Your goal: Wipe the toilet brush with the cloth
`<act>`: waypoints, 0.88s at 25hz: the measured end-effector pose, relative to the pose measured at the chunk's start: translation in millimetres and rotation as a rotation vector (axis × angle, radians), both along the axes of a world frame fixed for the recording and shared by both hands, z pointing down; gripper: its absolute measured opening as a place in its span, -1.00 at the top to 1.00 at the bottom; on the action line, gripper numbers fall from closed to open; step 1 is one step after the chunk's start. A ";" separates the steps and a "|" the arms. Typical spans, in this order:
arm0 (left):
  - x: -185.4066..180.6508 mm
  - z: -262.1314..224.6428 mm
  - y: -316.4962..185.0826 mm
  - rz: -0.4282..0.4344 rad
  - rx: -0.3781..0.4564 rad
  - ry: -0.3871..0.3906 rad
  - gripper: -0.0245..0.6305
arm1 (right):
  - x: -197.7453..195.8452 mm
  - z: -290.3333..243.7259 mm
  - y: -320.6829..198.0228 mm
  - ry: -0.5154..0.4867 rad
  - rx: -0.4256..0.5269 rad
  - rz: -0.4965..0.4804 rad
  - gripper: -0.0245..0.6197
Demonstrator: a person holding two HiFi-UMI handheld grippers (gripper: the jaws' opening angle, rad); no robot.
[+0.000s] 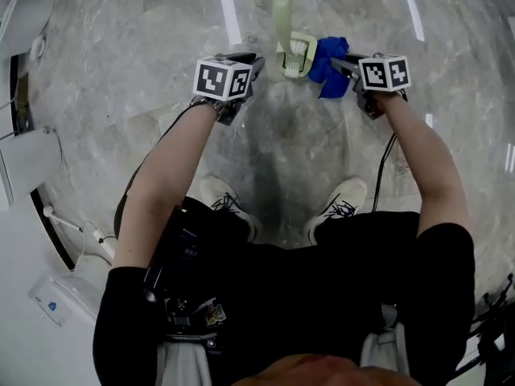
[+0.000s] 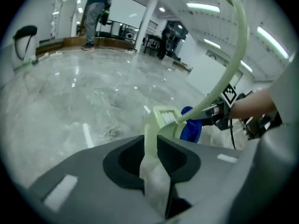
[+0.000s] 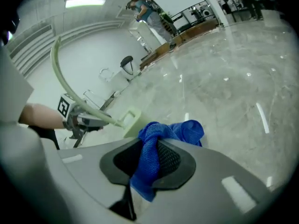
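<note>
A person (image 1: 282, 296) in black stands on a polished grey marble floor (image 1: 121, 39). Their white shoes (image 1: 342, 203) point towards the top of the head view, and both arms stretch forward with a gripper in each hand.

At the upper centre of that frame is a pale green toilet brush (image 1: 291, 51), its long handle running up to the frame's top edge. The left gripper (image 1: 256, 63), marker cube on top, comes in from the left. Its own view shows its fingers (image 2: 126, 160) clenched on a flat pale green part below the brush's head, with the handle curving away to the upper right.

The right gripper (image 1: 344, 64) comes in from the right, its fingers clamped tight on a bunched, bright blue cloth (image 1: 328, 63). In the right gripper view a tail of the cloth hangs out beneath them.

The cloth sits just beside the brush head, on its right in the head view. Whether the two touch cannot be told.
</note>
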State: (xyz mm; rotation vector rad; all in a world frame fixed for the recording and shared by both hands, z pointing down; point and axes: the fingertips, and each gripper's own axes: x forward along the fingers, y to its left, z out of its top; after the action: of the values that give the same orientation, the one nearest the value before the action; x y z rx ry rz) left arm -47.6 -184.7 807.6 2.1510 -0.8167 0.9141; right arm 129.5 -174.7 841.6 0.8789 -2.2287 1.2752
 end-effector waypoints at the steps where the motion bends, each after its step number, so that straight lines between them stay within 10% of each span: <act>1: 5.5 7.3 -6.4 -0.053 -0.016 0.046 0.64 | 0.5 -7.3 -11.5 -0.009 0.018 0.031 0.70; 8: 31.5 13.1 -30.9 -0.134 -0.066 0.228 0.68 | -21.3 -61.4 -87.7 -0.117 0.149 0.131 0.70; 22: 45.4 10.9 -20.5 -0.202 -0.146 0.359 0.66 | -151.3 -68.4 -102.5 -0.013 0.220 -0.378 0.70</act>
State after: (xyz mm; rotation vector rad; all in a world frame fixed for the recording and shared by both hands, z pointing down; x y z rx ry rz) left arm -2.2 -205.2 818.4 1.9831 -0.7432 0.4522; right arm -21.7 -277.3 773.3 0.4860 -2.4299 0.8775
